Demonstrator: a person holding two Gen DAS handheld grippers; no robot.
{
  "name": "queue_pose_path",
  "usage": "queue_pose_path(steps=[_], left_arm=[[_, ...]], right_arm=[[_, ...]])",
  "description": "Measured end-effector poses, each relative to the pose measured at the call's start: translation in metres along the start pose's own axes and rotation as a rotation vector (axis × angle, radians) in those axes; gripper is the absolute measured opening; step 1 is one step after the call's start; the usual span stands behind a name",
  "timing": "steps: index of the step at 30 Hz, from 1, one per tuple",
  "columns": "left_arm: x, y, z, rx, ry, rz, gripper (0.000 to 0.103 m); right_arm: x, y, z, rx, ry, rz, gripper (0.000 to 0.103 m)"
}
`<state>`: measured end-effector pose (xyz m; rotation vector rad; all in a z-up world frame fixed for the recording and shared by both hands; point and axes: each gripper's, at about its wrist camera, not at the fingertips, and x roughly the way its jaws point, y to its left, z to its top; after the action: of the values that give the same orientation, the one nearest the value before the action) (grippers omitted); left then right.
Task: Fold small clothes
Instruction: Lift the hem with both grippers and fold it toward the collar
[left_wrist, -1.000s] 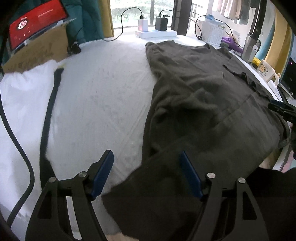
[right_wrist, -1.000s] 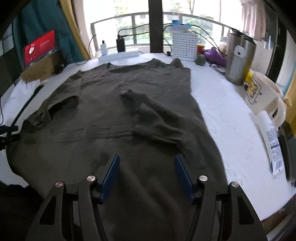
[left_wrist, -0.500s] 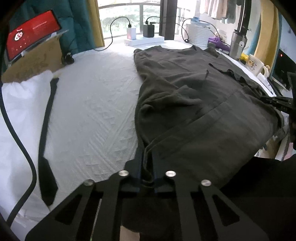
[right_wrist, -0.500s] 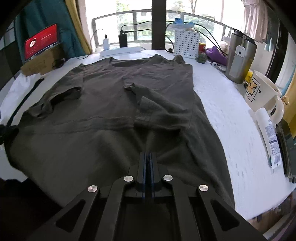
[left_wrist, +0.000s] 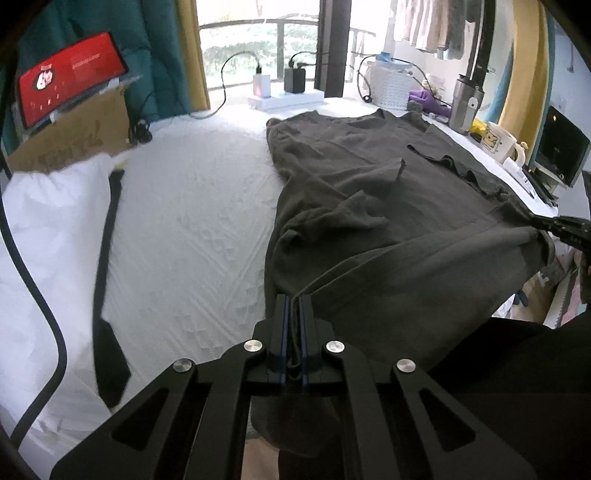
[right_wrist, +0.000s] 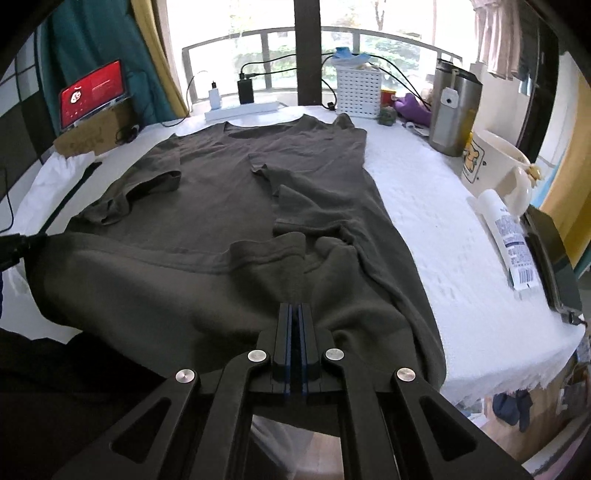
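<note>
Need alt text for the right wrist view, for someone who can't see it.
The right claw is shut on the near hem of a dark olive T-shirt spread over a white bedcover. The left claw pinches the hem at the far left; a steel tumbler and a mug stand right.

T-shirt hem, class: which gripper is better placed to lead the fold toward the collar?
Neither clearly. The left gripper and right gripper each pinch the T-shirt hem at opposite corners, so both should probably carry it forward together.
</note>
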<state>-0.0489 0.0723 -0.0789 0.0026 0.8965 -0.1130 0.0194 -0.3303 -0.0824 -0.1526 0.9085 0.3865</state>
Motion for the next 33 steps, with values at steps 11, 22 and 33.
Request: queue_pose_path(steps=[11, 22, 33], left_arm=[[0.008, 0.007, -0.013, -0.021, 0.054, -0.014, 0.052], [-0.005, -0.002, -0.012, 0.043, 0.007, 0.017, 0.004], [-0.042, -0.018, 0.02, 0.056, -0.155, 0.005, 0.003]], right_arm=[[0.021, -0.001, 0.011, 0.016, -0.01, -0.05, 0.02], [0.043, 0.004, 0.019, -0.002, 0.0, -0.02, 0.05], [0.005, 0.005, 0.024, -0.01, -0.093, -0.014, 0.008]])
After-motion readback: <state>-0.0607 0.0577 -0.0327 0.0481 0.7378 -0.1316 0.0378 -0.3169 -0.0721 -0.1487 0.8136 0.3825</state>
